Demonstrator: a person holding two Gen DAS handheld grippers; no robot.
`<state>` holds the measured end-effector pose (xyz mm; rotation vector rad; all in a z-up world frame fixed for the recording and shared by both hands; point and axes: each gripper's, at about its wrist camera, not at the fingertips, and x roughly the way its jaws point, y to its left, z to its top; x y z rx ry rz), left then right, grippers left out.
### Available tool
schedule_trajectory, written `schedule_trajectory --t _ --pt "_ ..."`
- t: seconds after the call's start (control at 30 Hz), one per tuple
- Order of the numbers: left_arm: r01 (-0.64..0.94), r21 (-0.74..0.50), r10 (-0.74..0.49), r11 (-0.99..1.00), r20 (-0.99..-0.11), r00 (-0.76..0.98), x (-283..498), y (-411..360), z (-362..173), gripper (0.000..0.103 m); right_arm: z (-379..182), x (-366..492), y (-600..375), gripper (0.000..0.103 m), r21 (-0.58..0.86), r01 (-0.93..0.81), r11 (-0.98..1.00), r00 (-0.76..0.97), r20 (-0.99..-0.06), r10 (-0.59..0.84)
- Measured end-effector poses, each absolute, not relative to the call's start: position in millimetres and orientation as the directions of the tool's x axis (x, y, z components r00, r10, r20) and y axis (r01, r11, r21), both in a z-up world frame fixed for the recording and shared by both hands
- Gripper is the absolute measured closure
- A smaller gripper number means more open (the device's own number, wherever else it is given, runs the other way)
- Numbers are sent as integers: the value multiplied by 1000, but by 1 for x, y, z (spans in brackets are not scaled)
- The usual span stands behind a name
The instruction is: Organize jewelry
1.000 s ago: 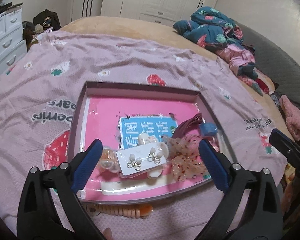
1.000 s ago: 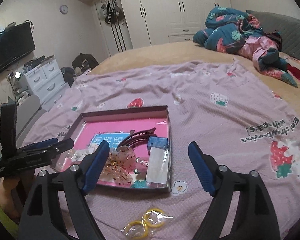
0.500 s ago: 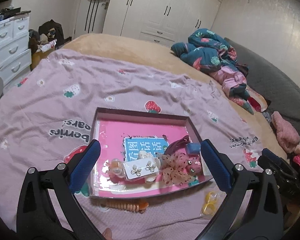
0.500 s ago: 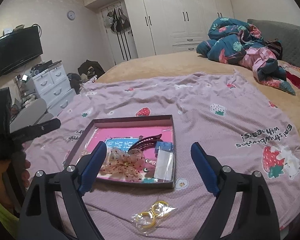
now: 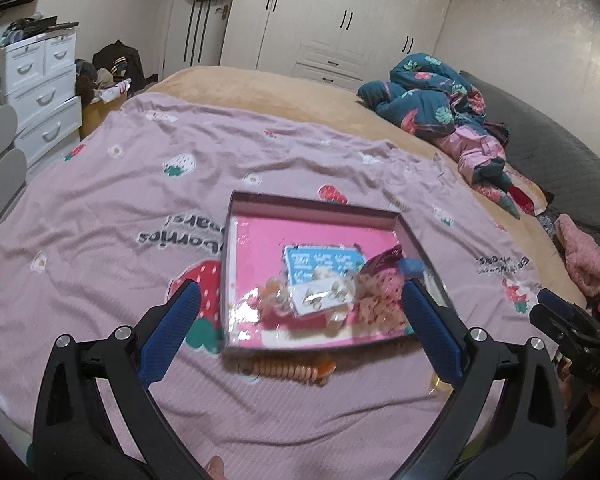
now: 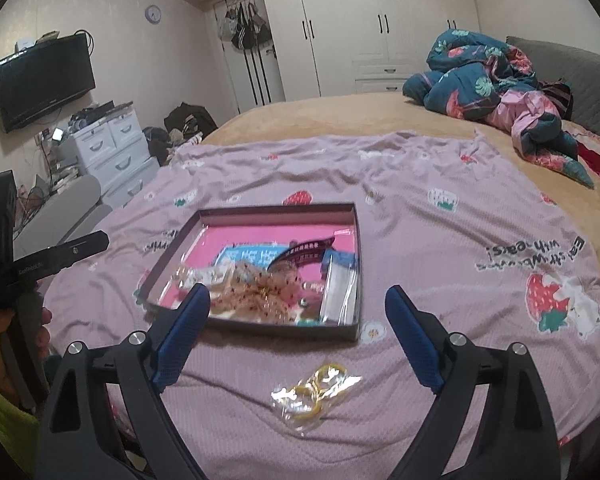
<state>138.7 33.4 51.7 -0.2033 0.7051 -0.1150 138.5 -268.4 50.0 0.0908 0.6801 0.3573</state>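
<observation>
A shallow box point(image 5: 315, 208) with a pink floor lies on the purple strawberry bedspread; it also shows in the right wrist view point(image 6: 278, 211). It holds a white earring card point(image 5: 320, 298), a blue card point(image 5: 324, 262), a dark red hair claw point(image 6: 304, 254) and a beige bow point(image 6: 256, 292). An orange beaded bracelet point(image 5: 288, 368) lies just outside its near edge. A clear bag with yellow rings point(image 6: 316, 390) lies on the spread. My left gripper point(image 5: 300, 326) is open and empty, held back from the box. My right gripper point(image 6: 298, 330) is open and empty above the bag.
A bundle of blue and pink bedding point(image 6: 496, 80) lies at the far right of the bed. White drawers point(image 5: 40, 92) stand left of the bed, white wardrobes point(image 6: 380, 24) behind. The bedspread point(image 5: 112, 208) stretches left of the box.
Both grippers have pulled back and up from the box, which now looks smaller and farther. Both stay open and empty. The left view has swung right.
</observation>
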Motion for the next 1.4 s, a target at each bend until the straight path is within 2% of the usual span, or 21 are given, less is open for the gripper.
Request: schedule_trajectory --t 0.53,0.93,1.2,1.33,1.4 --pt "32 -210 -178 977 -728 662 118 30 -3 9 8 124 -258 14 203 -295 934 641 -682 351" --pt "20 -273 -237 962 -793 561 113 28 -46 9 -36 125 -270 14 245 -236 940 540 -772 336" --pt "33 -338 -306 941 -800 516 126 14 -66 9 -68 135 -268 15 300 -202 932 468 -806 361" --pt "12 -379 -332 925 -793 511 139 12 -69 9 -78 148 -263 23 324 -197 925 452 -808 379" --pt "10 -383 -334 924 -791 513 145 9 -71 9 -81 153 -260 32 336 -204 919 457 -798 393"
